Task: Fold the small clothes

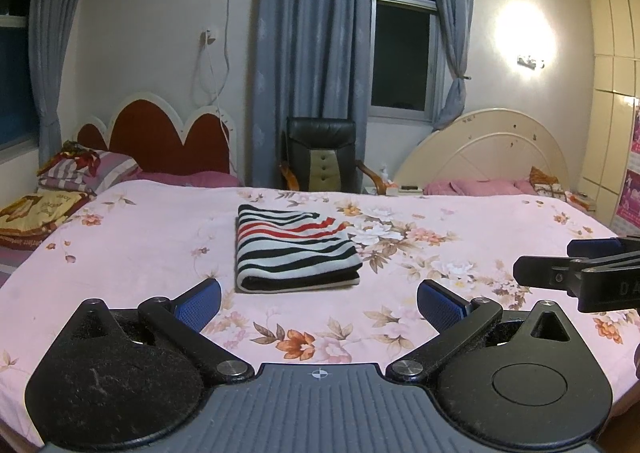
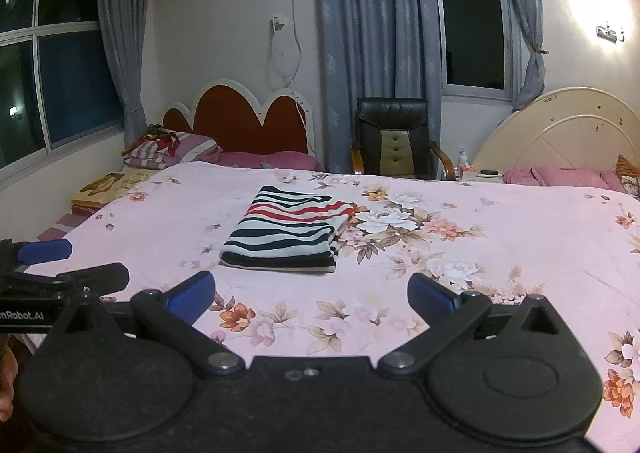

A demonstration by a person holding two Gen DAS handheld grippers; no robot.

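From my left gripper I see both blue-padded fingers spread wide with nothing between them, hovering above the pink floral bedsheet. My right gripper is the same: jaws wide apart, empty, held over the near part of the bed. The black, white and red striped knit garment lies folded into a neat rectangle on the sheet ahead of both grippers, near the middle of the bed and well apart from either set of fingers; its thick folded edge faces me, and the red stripes run across its far half. In the right wrist view the same garment sits a little left of centre, just beside a cluster of printed white and peach flowers. My right gripper also shows at the right edge of the left view, and my left one at the left edge of the right view, so they hang side by side. Beyond the bed stand a black leather armchair with wooden arms, a red headboard with a white scalloped frame and grey-blue curtains.
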